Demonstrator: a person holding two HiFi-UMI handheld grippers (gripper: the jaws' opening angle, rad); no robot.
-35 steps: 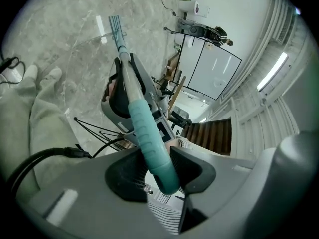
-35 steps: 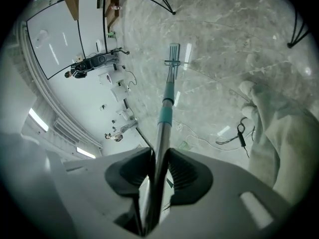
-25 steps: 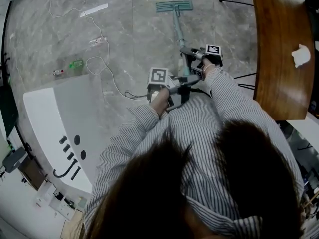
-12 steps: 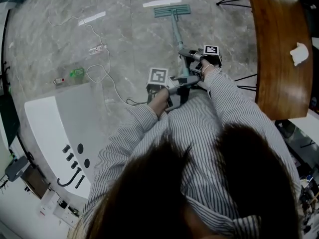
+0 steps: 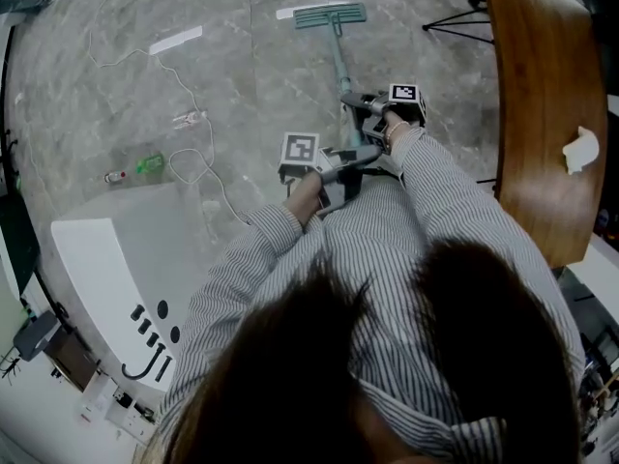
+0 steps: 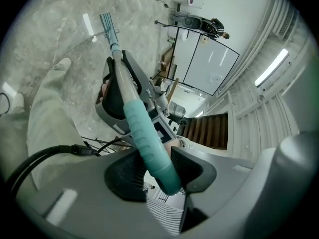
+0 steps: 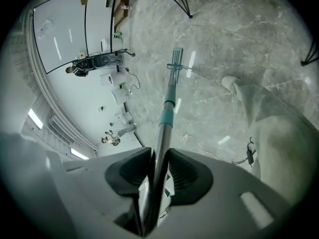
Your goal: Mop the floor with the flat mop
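Well, the flat mop [image 5: 331,14] lies pad-down on the grey floor [image 5: 251,85], far out in front of the person, its handle [image 5: 340,61] slanting back to both tools. The right tool [image 7: 154,171] is clamped on the metal shaft; the left tool [image 6: 154,169] pinches the teal grip's very end — a hard push could slide it off. A leftward sweep might snag the loose cable [image 5: 189,119]; rightward, the tripod legs [image 5: 455,17] beside the desk [image 5: 542,114].

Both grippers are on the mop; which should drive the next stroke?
Right, probably. The right gripper clamps the metal shaft lower down, nearer the mop head; the left gripper clamps the teal grip at the handle's top, better as pivot.
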